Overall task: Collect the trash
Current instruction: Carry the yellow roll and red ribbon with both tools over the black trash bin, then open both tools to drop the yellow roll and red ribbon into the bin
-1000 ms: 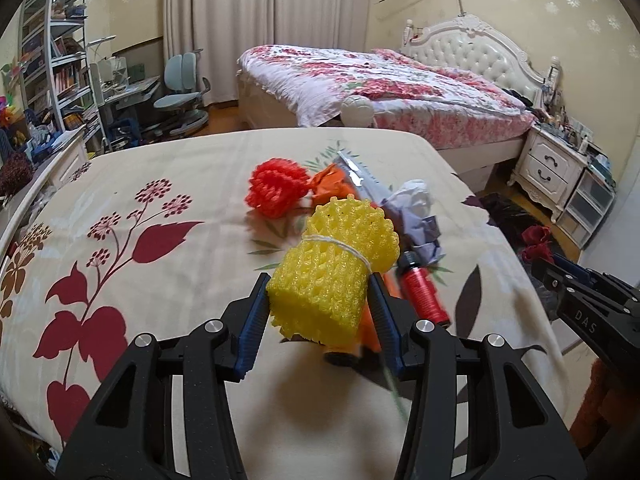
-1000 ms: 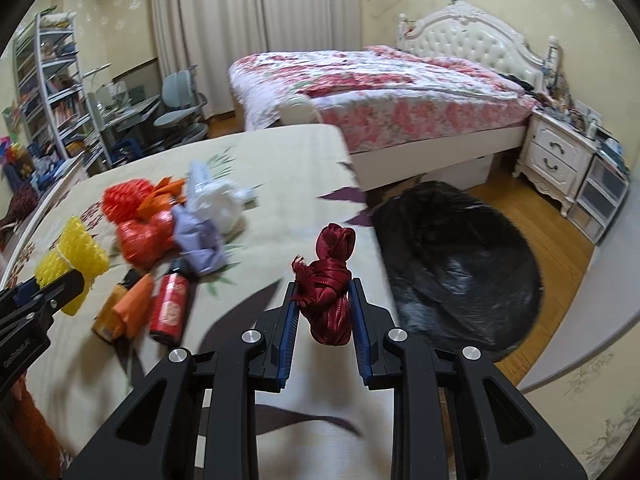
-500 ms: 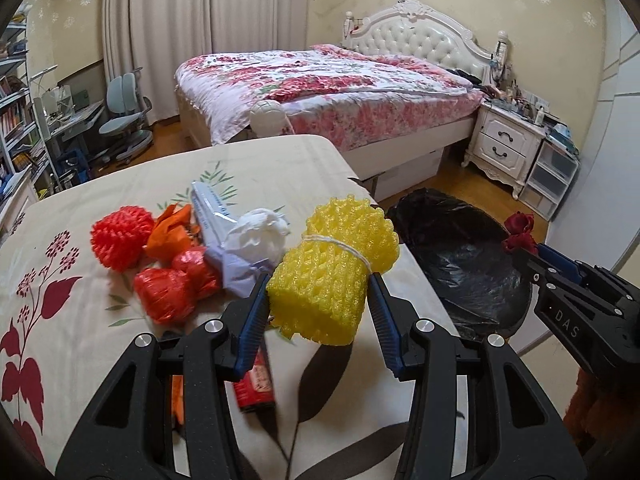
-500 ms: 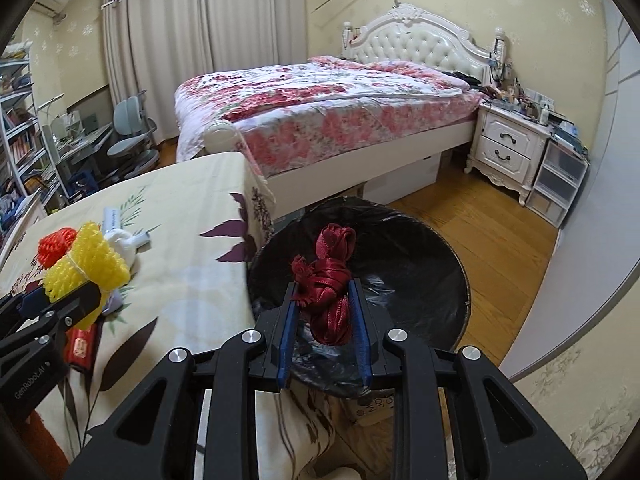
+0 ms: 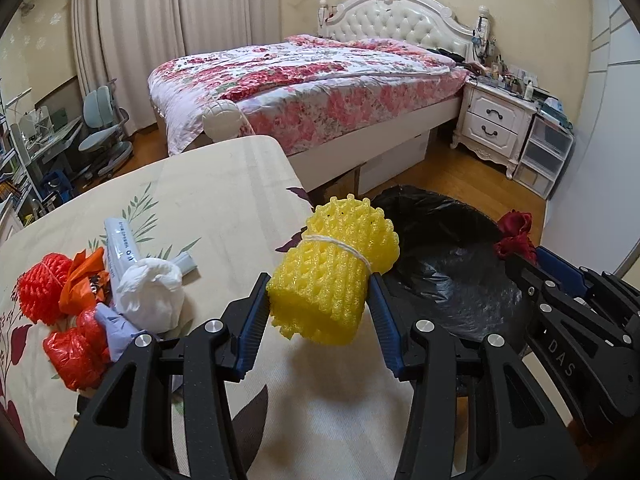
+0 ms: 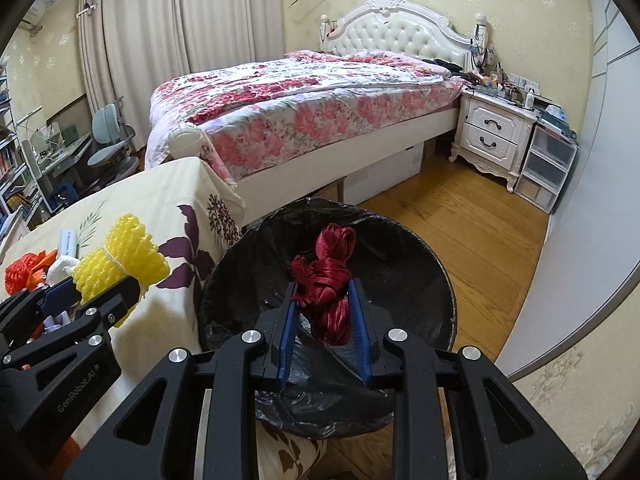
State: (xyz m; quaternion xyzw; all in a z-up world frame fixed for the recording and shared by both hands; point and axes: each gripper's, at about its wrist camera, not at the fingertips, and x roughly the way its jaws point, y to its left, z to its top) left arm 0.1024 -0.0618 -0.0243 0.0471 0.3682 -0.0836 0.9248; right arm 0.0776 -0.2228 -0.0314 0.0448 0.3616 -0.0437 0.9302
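Note:
My left gripper (image 5: 318, 308) is shut on a yellow foam net roll (image 5: 332, 272) and holds it above the table's right edge, next to the black-lined trash bin (image 5: 440, 280). My right gripper (image 6: 324, 312) is shut on a dark red ribbon bundle (image 6: 330, 276) and holds it over the open bin (image 6: 416, 304). The ribbon (image 5: 514, 234) and the right gripper also show at the right of the left wrist view. The yellow roll (image 6: 120, 260) shows at the left of the right wrist view.
More trash lies on the floral tablecloth (image 5: 224, 208): a red net (image 5: 38, 292), orange wrapper (image 5: 82, 280), white wad (image 5: 152, 296), a tube (image 5: 120, 244), a red bag (image 5: 74, 354). A bed (image 6: 304, 96) and nightstand (image 6: 492, 136) stand behind; wood floor (image 6: 460, 220) lies beyond the bin.
Both grippers have swung right from the trash pile toward the bin. The right one now holds the ribbon over the bin; the left one carries the yellow roll to the table's edge.

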